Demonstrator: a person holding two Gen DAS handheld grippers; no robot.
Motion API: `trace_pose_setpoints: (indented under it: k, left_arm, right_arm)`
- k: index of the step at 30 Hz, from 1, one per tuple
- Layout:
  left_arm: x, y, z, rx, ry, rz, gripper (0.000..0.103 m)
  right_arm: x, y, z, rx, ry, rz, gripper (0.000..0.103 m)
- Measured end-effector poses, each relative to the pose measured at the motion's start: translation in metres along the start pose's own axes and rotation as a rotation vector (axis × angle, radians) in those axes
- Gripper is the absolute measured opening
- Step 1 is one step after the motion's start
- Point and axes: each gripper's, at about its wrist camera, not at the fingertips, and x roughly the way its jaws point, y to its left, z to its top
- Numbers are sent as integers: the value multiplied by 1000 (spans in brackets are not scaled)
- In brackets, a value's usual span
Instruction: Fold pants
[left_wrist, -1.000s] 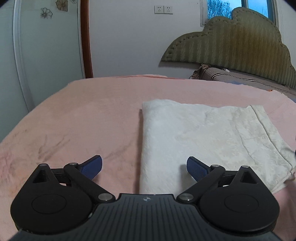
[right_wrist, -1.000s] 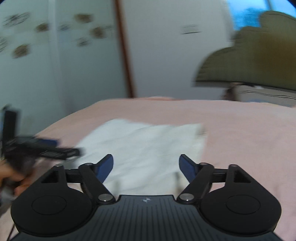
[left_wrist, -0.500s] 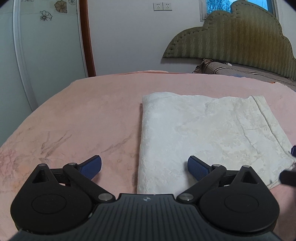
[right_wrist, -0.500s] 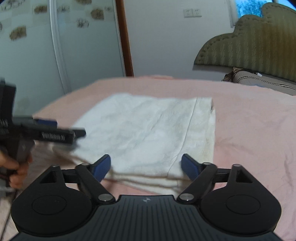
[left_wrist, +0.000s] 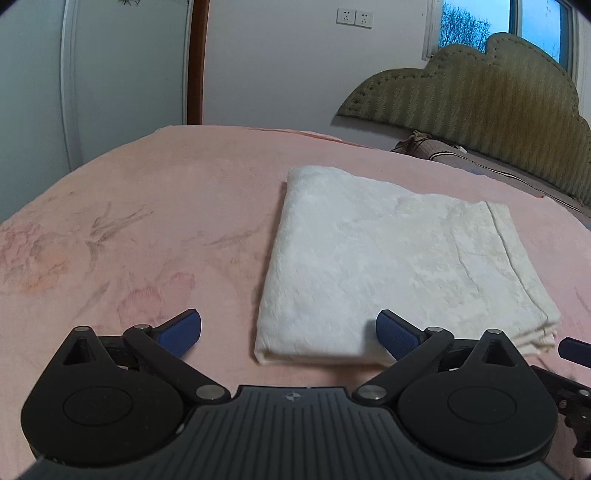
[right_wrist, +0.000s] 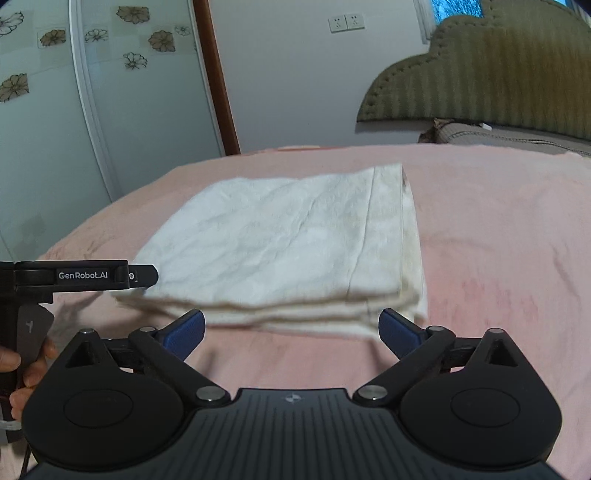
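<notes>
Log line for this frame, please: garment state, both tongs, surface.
pants: folded white stack, lying flat | left tongs: open, empty | right tongs: open, empty, short of stack edge | surface: pink bedspread

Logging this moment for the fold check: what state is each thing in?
Pants: folded into a flat stack, lying on the bed.
Left gripper: open, empty, at the near edge of the pants.
Right gripper: open, empty, at the stack's layered edge.

Both wrist views look low and close across the folded pants (left_wrist: 399, 266).
</notes>
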Motion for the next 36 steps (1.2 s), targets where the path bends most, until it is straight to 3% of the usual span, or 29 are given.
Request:
trace_pose_setpoints:
  k: [4, 9, 13, 21, 25, 36]
  left_arm:
    - [-9, -2, -10, 25, -2, -6, 103]
    - [-9, -7, -25, 85, 62, -27, 103]
    - [-14, -13, -35, 142, 47, -2, 103]
    - [-9, -11, -37, 139, 69, -6, 103]
    - [-11, -12, -37, 144, 68, 2, 103]
    - [-20, -7, -42, 134, 66, 0, 103]
  right_arm:
    - [-4, 6, -12, -9, 18, -16, 101]
    - [-5, 4, -17, 31, 30, -29, 103]
    - [1, 3, -19, 58, 68, -63, 103]
    - [14, 33, -23, -116, 118, -196, 103]
    - [15, 23, -22, -56, 124, -156, 103]
    - [5, 23, -26, -71, 126, -187, 103]
